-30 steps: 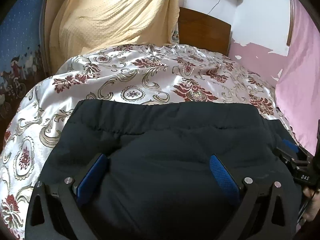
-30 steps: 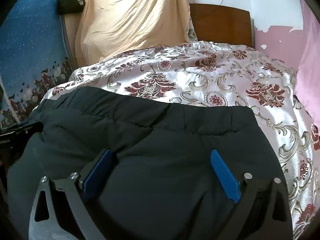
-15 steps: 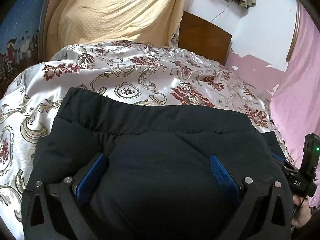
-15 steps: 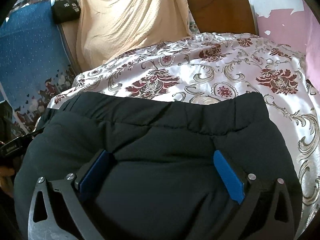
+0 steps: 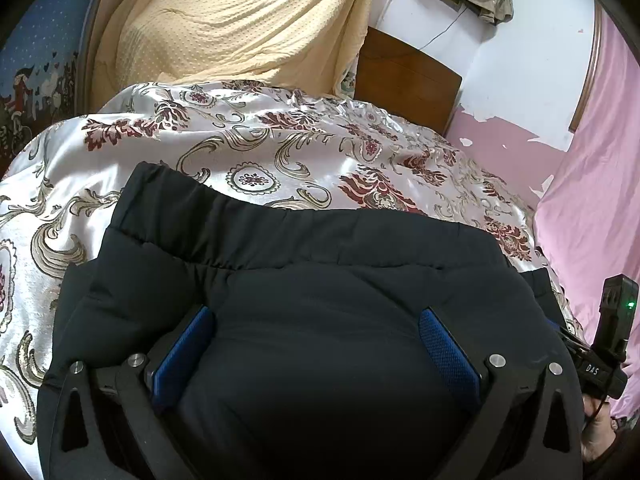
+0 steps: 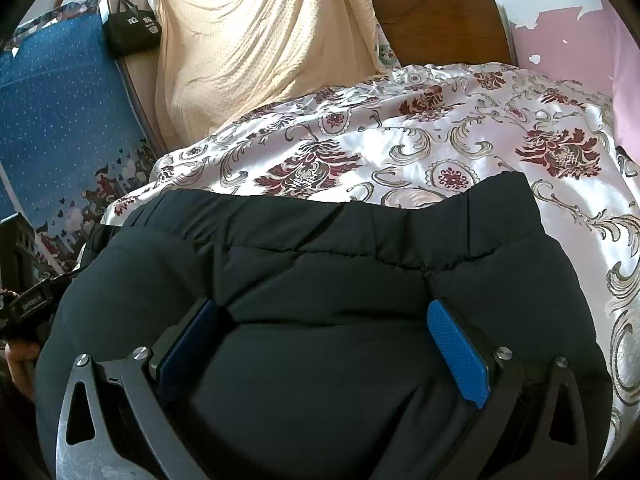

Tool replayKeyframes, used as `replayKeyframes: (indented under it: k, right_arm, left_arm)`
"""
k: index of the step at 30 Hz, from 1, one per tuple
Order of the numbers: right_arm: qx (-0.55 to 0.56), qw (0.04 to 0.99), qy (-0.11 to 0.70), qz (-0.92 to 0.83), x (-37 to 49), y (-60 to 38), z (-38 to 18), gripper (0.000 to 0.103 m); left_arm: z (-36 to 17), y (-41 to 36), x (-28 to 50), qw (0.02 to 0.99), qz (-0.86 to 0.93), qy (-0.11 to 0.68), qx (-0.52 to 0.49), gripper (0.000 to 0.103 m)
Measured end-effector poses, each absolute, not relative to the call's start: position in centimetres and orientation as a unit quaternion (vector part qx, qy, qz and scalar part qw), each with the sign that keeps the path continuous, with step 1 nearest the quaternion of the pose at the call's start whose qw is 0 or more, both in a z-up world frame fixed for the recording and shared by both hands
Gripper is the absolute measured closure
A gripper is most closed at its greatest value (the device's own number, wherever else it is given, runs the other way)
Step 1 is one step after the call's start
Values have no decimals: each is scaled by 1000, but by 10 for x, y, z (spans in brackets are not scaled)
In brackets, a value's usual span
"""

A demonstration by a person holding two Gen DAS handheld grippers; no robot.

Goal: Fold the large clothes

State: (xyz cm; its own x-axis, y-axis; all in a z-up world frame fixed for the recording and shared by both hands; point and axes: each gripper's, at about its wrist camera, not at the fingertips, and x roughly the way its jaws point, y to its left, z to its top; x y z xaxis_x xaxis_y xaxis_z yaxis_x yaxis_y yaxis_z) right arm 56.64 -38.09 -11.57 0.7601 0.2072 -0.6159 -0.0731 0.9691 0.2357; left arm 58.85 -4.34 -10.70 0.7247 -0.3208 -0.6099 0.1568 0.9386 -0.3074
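A large dark navy padded garment [image 5: 320, 248] lies on the bed with its elastic hem band [image 5: 280, 220] facing away from me. My left gripper [image 5: 316, 316] is open, blue pads [image 5: 444, 352] wide apart, and the cloth bulges up between them. In the right wrist view the same garment [image 6: 320, 248] fills the lower half. My right gripper [image 6: 322, 306] is open too, its pads [image 6: 456, 352] pressed down into the padding on either side of a bulge. Each gripper sits over one side of the garment.
The bed wears a shiny white cover with red and gold flowers [image 5: 260, 152]. A cream blanket [image 5: 240, 20] hangs behind, beside a wooden headboard [image 5: 404, 80]. Pink cloth [image 5: 592, 200] lies right, a blue patterned panel [image 6: 52, 120] left. The other gripper [image 5: 604, 356] and a hand show at the edge.
Both views have swung upward and drawn closer to the garment. The padding now bulges higher between the fingers, and more of the wall and blanket shows. Fingers stay equally wide.
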Motion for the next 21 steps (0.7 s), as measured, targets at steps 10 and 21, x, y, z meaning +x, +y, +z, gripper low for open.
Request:
replayKeyframes:
  k: [10,21]
  right_arm:
    - [98,933,338,74,566,-380,-116,1]
    - [99,933,338,75,566,-381,-117,1]
  left_arm:
    - [-108,-43,588,921,-130,348,-118,0]
    - [-110,-43,588,921,-128,348,-118,0]
